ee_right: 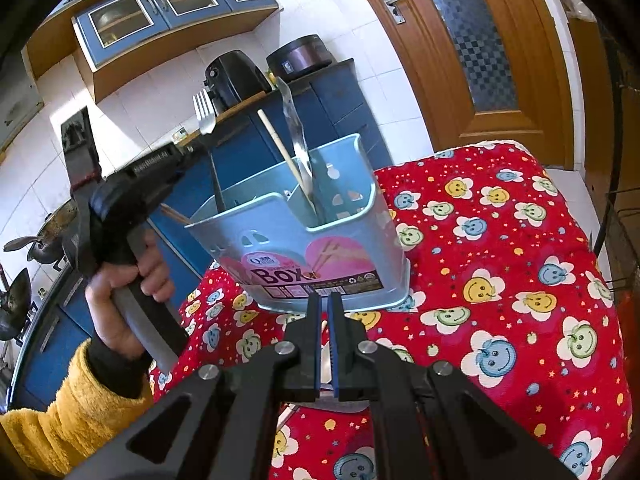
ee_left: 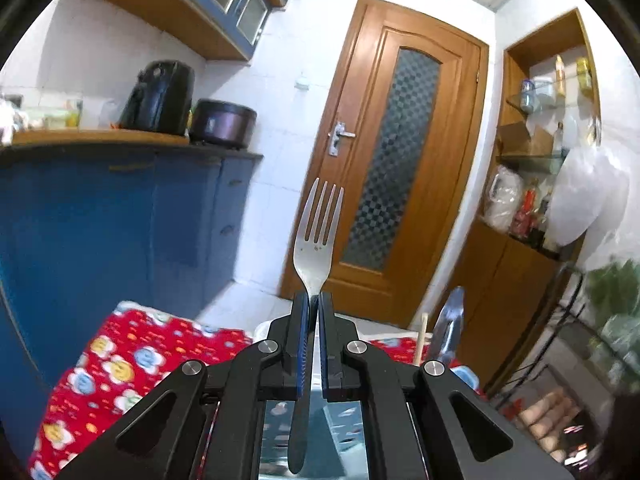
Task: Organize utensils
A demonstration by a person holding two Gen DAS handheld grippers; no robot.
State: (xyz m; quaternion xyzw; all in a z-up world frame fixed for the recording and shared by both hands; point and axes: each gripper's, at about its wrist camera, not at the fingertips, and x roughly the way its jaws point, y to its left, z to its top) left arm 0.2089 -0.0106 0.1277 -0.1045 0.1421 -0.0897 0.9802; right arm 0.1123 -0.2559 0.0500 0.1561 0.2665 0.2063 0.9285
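My left gripper (ee_left: 313, 300) is shut on a steel fork (ee_left: 318, 228) with a dark handle, tines up. In the right wrist view the fork (ee_right: 205, 114) stands upright with its handle down in the left compartment of a blue utensil box (ee_right: 320, 248). The box stands on the red smiley-flower cloth (ee_right: 500, 280). A wooden chopstick (ee_right: 282, 152) and a shiny steel utensil (ee_right: 298, 136) lean in the box's right compartment. My right gripper (ee_right: 325, 300) is nearly shut just in front of the box; something pale shows between its fingers, unclear what.
A blue cabinet (ee_left: 120, 220) with an air fryer (ee_left: 160, 96) and a cooker (ee_left: 222, 122) stands at the left. A wooden door (ee_left: 400, 152) is ahead. A black wire rack (ee_right: 620, 216) is right of the table. Woks (ee_right: 20, 280) hang at far left.
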